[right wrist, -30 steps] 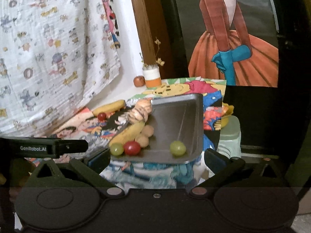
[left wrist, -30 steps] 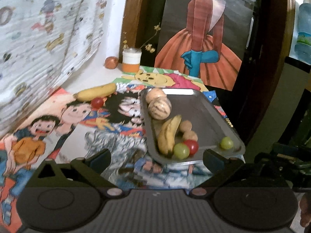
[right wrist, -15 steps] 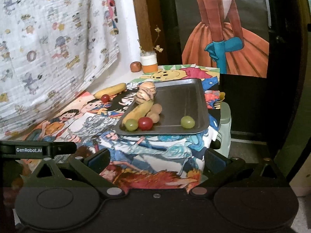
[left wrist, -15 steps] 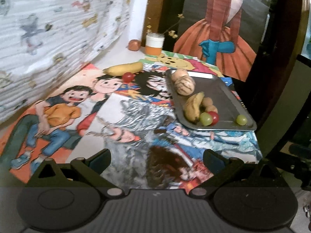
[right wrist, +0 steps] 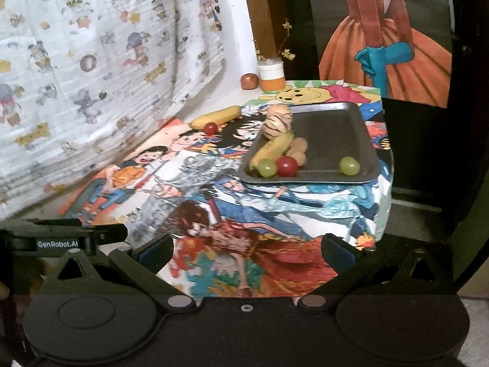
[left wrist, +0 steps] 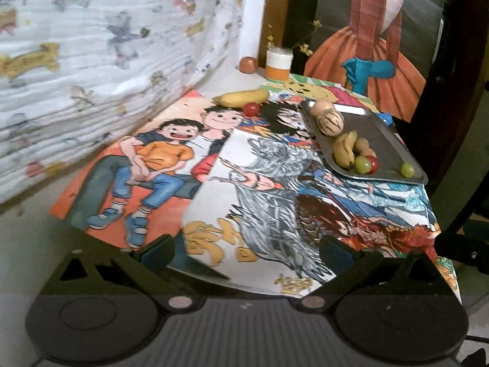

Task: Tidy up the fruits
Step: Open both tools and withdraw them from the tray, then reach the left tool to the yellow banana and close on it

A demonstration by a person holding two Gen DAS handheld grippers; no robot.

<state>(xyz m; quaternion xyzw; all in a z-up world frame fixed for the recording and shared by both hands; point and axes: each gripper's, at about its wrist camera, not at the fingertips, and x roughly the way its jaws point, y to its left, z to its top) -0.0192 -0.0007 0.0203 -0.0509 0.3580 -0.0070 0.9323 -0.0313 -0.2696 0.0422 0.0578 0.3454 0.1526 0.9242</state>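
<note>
Far left on the cartoon-printed cloth [left wrist: 275,202], a banana [left wrist: 241,97] lies with a red grape [left wrist: 251,109] touching it. To the right, the metal tray [right wrist: 333,140] holds a striped fruit [right wrist: 276,125], another banana, small brown fruits, and red and green grapes. Both the left gripper [left wrist: 244,249] and right gripper [right wrist: 247,247] hover near, jaws spread, empty.
</note>
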